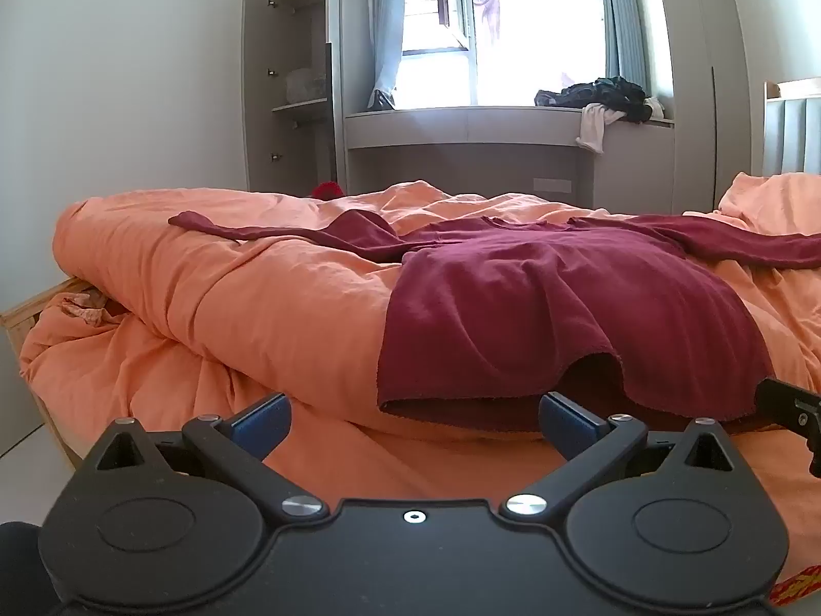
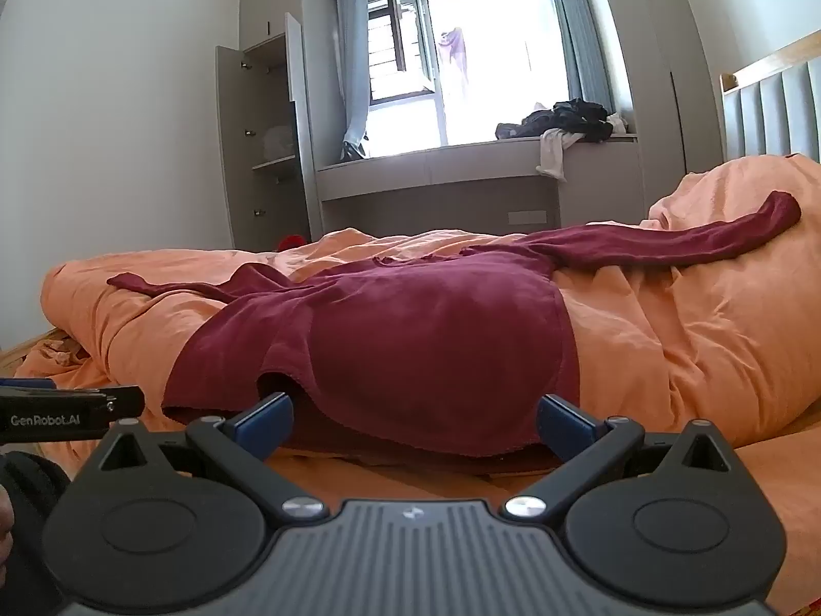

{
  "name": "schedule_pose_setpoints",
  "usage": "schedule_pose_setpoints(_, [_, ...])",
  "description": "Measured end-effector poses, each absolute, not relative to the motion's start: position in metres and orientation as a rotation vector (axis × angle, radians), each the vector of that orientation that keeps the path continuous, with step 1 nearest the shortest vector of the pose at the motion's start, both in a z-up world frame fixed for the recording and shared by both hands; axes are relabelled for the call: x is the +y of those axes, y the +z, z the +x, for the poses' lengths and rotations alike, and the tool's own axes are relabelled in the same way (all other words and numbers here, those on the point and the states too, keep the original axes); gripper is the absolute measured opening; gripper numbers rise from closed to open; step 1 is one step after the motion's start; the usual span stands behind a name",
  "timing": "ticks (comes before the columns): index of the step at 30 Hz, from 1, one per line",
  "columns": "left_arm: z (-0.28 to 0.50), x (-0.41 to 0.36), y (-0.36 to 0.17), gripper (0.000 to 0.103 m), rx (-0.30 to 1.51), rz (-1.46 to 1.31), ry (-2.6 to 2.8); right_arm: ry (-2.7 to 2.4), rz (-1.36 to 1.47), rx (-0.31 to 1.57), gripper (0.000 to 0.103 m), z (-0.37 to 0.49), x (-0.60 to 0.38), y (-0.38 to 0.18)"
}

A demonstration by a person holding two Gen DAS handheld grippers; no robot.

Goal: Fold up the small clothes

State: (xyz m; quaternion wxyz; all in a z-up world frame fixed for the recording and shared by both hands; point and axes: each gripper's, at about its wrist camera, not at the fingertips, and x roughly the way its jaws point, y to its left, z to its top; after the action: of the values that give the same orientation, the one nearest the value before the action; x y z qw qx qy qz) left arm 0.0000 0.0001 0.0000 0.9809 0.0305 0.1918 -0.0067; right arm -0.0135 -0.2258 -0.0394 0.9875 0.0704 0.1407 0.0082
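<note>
1. So, left wrist view first: the left gripper (image 1: 413, 418) has its blue-padded fingers (image 1: 261, 418) spread as wide as they go, with nothing between them except orange bedding.
2. Just ahead of the fingers lies the dark red long-sleeved top (image 1: 554, 318), spread out on the rumpled orange duvet (image 1: 246, 282). Its hem droops over the near edge of the duvet roll, right beyond the fingertips and a bit toward the right finger. No contact that I can see.
3. One sleeve runs off to the far left of the fingers and the other off to the far right.
4. Past the right finger, at the frame edge, a black bit of the other gripper (image 1: 793, 410) pokes in.
5. Way beyond the fingers: a window ledge (image 1: 462, 120) with a heap of dark clothes (image 1: 605, 95) and an open wardrobe (image 1: 292, 82).
6. Now the right wrist view: the right gripper (image 2: 413, 418) is also wide open, not holding anything.
7. Here the top (image 2: 410, 328) fills the space straight ahead of the fingers (image 2: 567, 418), and the hem hangs right between and over the fingertips. The left finger sits at a little arch in the hem; can't tell whether it's actually touching the cloth.
8. The far sleeve climbs up and to the right of the fingers, onto a bulge in the duvet (image 2: 692, 318).
9. Left of the left finger you can see the side of the other gripper (image 2: 66, 413), lettered "GenRobot.AI".
</note>
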Motion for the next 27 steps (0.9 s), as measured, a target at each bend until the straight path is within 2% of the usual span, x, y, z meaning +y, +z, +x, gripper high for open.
schedule_pose_setpoints(27, [0.0034, 0.0036, -0.0007, 0.103, 0.409, 0.042, -0.002, 0.014, 0.147, 0.272, 0.103, -0.0141, -0.2242, -0.0364])
